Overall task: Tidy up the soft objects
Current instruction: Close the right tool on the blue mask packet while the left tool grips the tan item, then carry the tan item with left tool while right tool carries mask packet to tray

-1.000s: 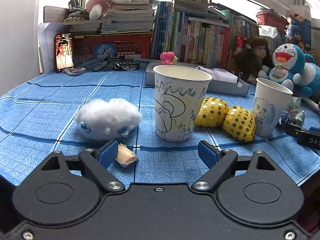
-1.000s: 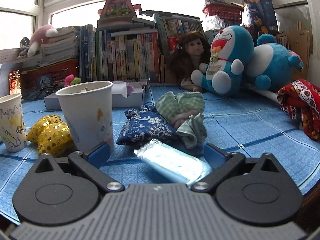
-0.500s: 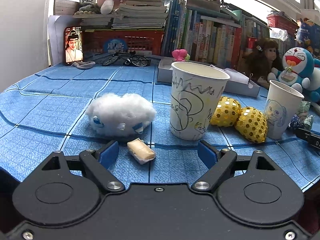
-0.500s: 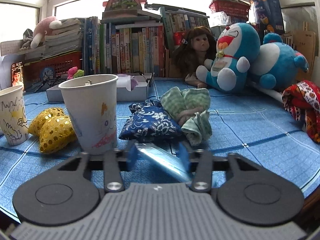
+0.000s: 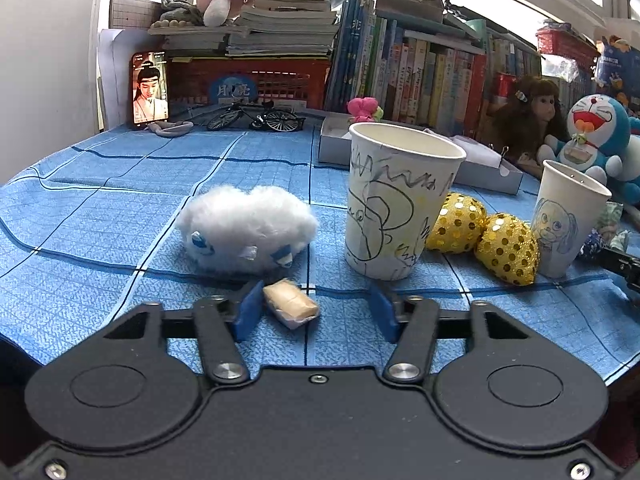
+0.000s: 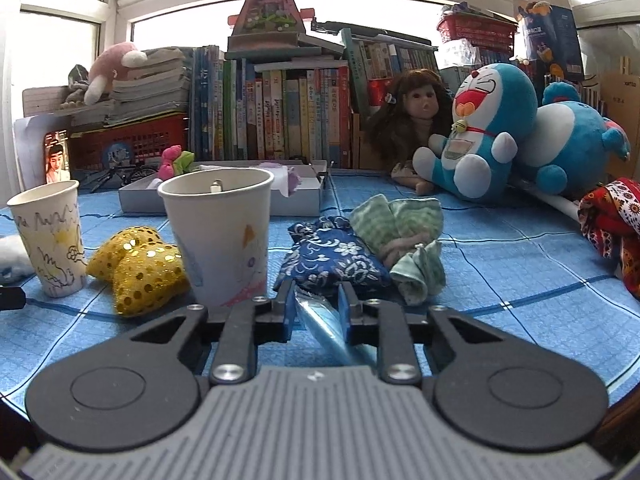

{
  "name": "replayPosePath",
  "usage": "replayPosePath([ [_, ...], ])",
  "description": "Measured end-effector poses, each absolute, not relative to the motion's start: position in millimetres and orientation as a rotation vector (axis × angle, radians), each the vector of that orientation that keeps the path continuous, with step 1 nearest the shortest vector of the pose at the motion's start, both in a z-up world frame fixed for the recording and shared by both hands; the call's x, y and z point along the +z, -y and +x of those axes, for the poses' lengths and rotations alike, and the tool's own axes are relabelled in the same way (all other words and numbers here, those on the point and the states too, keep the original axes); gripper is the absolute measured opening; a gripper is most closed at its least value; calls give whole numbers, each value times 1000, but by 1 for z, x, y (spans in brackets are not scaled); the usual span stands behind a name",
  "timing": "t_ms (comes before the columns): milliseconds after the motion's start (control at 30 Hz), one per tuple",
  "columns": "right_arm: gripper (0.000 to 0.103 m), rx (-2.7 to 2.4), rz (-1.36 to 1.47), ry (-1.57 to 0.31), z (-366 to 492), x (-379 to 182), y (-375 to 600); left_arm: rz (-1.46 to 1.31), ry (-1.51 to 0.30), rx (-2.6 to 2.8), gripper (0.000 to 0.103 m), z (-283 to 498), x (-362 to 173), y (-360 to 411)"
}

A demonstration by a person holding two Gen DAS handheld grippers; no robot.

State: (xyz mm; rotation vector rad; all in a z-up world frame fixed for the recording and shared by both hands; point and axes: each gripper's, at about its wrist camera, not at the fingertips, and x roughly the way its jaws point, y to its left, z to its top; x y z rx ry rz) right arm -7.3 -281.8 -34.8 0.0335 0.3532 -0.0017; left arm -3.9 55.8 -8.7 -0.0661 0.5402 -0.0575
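My left gripper (image 5: 314, 312) is open low over the blue cloth, its jaws around a small wrapped beige soft piece (image 5: 290, 307) that lies close to the left pad. A white fluffy toy (image 5: 246, 228) lies just beyond it, and a scribbled paper cup (image 5: 396, 204) stands ahead right. My right gripper (image 6: 316, 310) is shut on a clear blue plastic packet (image 6: 326, 326). A second paper cup (image 6: 220, 236) stands just ahead left of it. A blue floral pouch (image 6: 336, 260) and a green checked cloth (image 6: 404, 236) lie right behind the fingers.
Two gold sequin cushions (image 5: 484, 236) lie between the cups. A grey box (image 6: 224, 196), books, a doll (image 6: 408, 120), Doraemon plushes (image 6: 484, 132) and a red basket (image 5: 240, 80) line the back. A red patterned cloth (image 6: 616, 228) lies at the right edge.
My right gripper has closed on the blue packet and holds it. My left gripper has shifted so the beige piece sits between its jaws, which have narrowed somewhat.
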Motion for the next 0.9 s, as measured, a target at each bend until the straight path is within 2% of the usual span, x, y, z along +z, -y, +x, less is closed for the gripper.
replayPosePath([
  [67, 27, 12, 33, -351, -8, -35, 280, -57, -538, -52, 34, -5, -9, -54],
  [100, 27, 18, 33, -350, -9, -35, 278, -51, -537, -46, 23, -6, -10, -53],
  [133, 27, 26, 30, -349, -10, -35, 277, -46, -534, -42, 19, -7, -10, -51],
  [467, 25, 84, -3, -325, -17, -30, 261, -20, -513, -123, 18, -9, -5, -25],
  [500, 31, 92, -2, -334, -16, -31, 261, -21, -511, -126, 18, -9, -4, -24],
  [567, 55, 106, 25, -345, -16, -33, 264, -20, -511, -132, 19, -8, -3, -24],
  [633, 68, 113, 54, -356, -18, -34, 268, -23, -516, -135, 19, -8, -3, -23],
  [700, 75, 107, 56, -358, -23, -34, 271, -20, -519, -138, 19, -9, -4, -22],
  [767, 89, 92, 41, -355, -29, -35, 273, -15, -520, -138, 19, -9, -4, -23],
  [900, 93, 85, -6, -371, -36, -38, 276, -3, -524, -156, 22, -9, -7, -22],
])
